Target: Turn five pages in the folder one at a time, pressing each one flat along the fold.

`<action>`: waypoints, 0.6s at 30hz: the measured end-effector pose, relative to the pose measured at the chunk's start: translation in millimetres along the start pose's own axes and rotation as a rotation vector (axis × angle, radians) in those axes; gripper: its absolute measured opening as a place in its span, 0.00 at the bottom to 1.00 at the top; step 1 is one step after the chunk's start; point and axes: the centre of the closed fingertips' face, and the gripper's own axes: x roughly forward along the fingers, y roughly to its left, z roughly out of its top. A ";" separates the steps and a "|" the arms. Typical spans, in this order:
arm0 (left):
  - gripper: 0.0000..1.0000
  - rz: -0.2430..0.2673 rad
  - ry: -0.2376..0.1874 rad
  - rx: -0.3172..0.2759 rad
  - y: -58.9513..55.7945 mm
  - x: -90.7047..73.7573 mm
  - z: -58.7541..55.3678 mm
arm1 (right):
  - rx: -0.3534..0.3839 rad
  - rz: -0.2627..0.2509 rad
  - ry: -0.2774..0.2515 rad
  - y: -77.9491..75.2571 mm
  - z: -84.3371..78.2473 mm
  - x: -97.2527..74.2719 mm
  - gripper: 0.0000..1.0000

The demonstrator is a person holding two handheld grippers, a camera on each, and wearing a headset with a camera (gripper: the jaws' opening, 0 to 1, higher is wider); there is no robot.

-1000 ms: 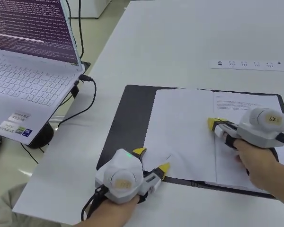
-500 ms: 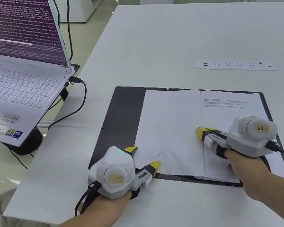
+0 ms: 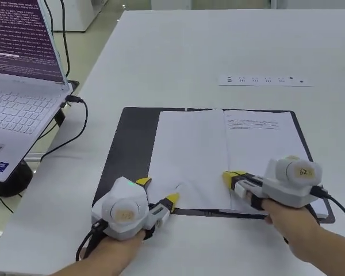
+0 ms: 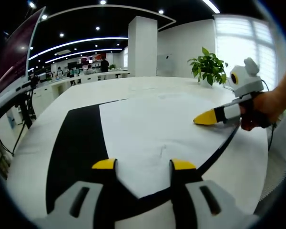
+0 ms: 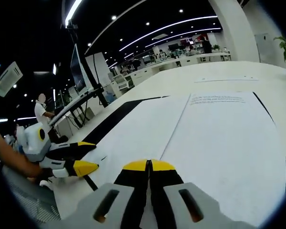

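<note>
Folder (image 3: 129,155) lies open and flat on the white tabletop (image 3: 178,52), right in front of you. Its black cover shows to the left of a blank white page (image 3: 187,152). The right-hand page (image 3: 261,146) has a few lines of print up top. Your left tongs (image 3: 157,190) are spread apart at the near edge of the blank page, holding nothing. Your right tongs (image 3: 229,177) are pinched together, tips down by the near end of the fold. Off to your left there's an open laptop (image 3: 17,115), and a power strip (image 3: 264,80) sits beyond the folder. The room's an open-plan office with ceiling lights and a potted plant (image 4: 207,67).
</note>
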 end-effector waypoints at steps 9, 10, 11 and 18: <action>0.43 -0.001 0.002 0.001 -0.1 -0.3 -0.2 | 0.006 0.040 0.028 17.0 -22.3 -22.9 0.00; 0.43 -0.001 0.002 0.001 -0.1 -0.4 -0.2 | 0.004 0.043 0.031 18.3 -24.2 -24.7 0.00; 0.43 -0.001 0.002 0.001 -0.2 -0.5 -0.1 | 0.004 0.045 0.033 19.6 -25.8 -26.6 0.00; 0.43 -0.001 0.004 0.001 0.0 -0.3 -0.4 | 0.034 0.064 0.056 31.2 -38.2 -39.9 0.00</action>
